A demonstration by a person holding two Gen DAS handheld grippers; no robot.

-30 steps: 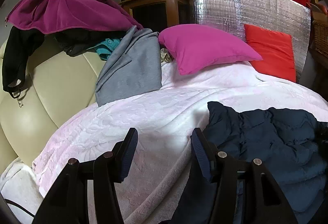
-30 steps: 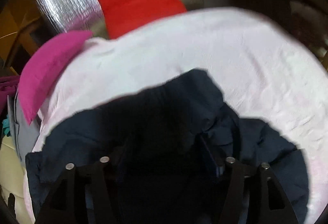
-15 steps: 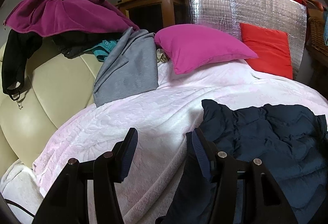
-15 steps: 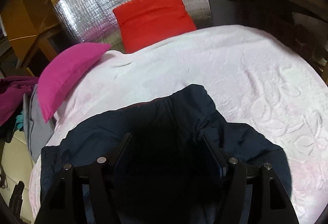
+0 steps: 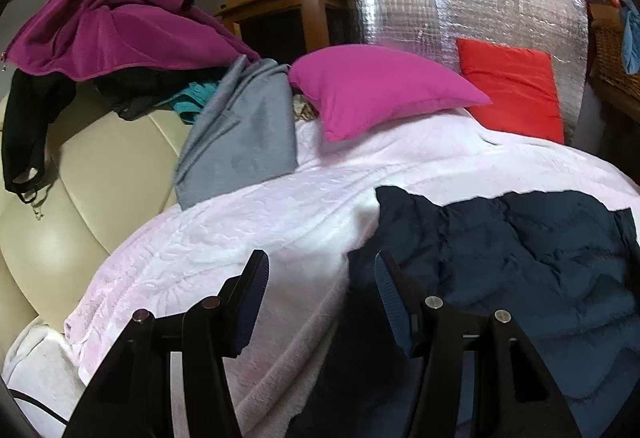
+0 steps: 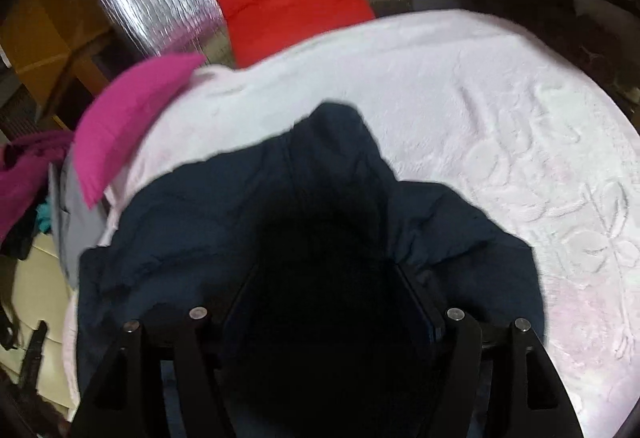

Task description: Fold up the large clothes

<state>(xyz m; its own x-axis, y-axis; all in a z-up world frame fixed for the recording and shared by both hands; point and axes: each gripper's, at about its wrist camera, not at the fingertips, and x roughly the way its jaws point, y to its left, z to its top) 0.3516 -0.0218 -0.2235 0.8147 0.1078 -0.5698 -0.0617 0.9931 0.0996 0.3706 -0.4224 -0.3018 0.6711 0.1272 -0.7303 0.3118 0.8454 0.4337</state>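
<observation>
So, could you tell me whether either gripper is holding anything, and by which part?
The left gripper is open and empty. The right gripper has the navy jacket bunched between its fingers; whether it is gripped cannot be told.

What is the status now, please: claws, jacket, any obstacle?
Left claw open, empty, over pink blanket. Right claw open above navy jacket; grip unclear. Jacket rumpled, unfolded. No obstacle nearby.

Left tongs (image 5: pixel 320 286) parted, angled downward, right tongs (image 6: pixel 328 302) wider — tilted steeper
</observation>
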